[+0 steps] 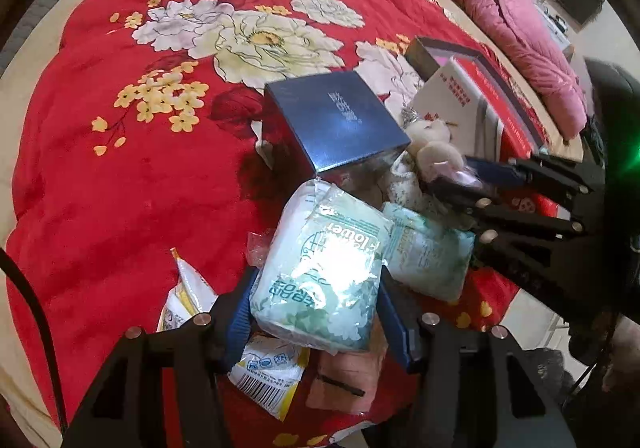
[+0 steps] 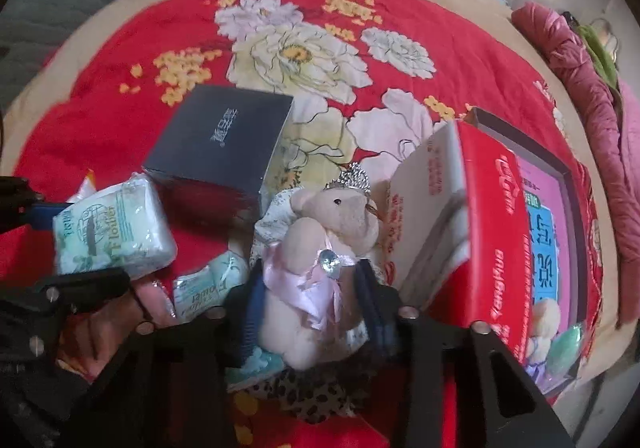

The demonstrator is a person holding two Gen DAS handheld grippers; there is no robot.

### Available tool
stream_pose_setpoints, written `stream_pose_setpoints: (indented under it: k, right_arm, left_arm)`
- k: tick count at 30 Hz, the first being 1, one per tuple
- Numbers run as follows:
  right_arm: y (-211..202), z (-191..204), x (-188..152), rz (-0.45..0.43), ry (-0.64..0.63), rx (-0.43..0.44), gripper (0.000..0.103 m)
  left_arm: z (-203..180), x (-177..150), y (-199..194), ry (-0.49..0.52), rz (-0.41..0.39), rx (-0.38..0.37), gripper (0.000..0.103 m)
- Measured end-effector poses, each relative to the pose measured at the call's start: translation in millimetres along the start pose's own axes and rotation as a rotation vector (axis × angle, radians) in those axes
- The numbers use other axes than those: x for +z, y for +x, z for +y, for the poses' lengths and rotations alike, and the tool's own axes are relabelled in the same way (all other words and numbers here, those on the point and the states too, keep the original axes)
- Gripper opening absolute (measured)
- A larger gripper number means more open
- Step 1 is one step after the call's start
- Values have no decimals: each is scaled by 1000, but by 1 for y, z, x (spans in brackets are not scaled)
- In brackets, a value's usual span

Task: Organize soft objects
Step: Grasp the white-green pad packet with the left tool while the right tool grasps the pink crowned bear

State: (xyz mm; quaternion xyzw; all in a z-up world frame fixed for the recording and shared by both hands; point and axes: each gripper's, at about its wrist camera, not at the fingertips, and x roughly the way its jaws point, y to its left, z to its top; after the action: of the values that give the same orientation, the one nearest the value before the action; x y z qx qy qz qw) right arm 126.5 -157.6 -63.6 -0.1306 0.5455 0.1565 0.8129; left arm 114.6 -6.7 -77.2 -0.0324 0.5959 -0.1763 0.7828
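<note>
Your left claw [image 1: 316, 312] is closed on a pale green tissue pack [image 1: 320, 272], its blue pads [image 1: 240, 312] pressing the pack's two sides; the pack sits tilted above the clutter at the near edge of the bed. Under it lie a yellow-and-white sachet [image 1: 268, 376] with a barcode and a pink folded cloth [image 1: 348, 376]. Just beside the pack, on its right in the left wrist view, rests a second green tissue pack [image 1: 428, 260].

Your right claw [image 2: 312, 312] grips the body of a cream teddy bear [image 2: 320, 256], one pad on each flank. The bear wears a silver tiara [image 2: 352, 176], a pink satin bow [image 2: 304, 280] and a clear gem at its chest, and it faces away from the camera's base, head up. A leopard-print fabric [image 2: 316, 396] shows below it.

Behind both items stands a dark blue box [image 1: 336, 120], tilted. To the right of the bear a red carton [image 2: 496, 232] lies open with a white flap [image 2: 424, 208] raised, next to a framed tray with a pink and blue printed sheet [image 2: 548, 224]. Everything rests on a red floral quilt [image 1: 120, 188] over the bed. A pink padded jacket [image 1: 520, 28] lies along the far right edge.
</note>
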Motion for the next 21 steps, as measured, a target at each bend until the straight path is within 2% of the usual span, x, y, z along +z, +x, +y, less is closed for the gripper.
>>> stream_pose_setpoints:
  k: [4, 13, 21]
  right_arm:
    - [-20, -14, -6, -48, 71, 76, 19]
    - [-46, -24, -17, -106, 160, 187, 17]
    - [-76, -33, -19, -172, 210, 218, 17]
  left_arm:
    - [4, 3, -13, -22, -33, -2, 56]
    - [2, 9, -38, -32, -72, 8, 56]
    - [-12, 6, -59, -27, -109, 39, 56]
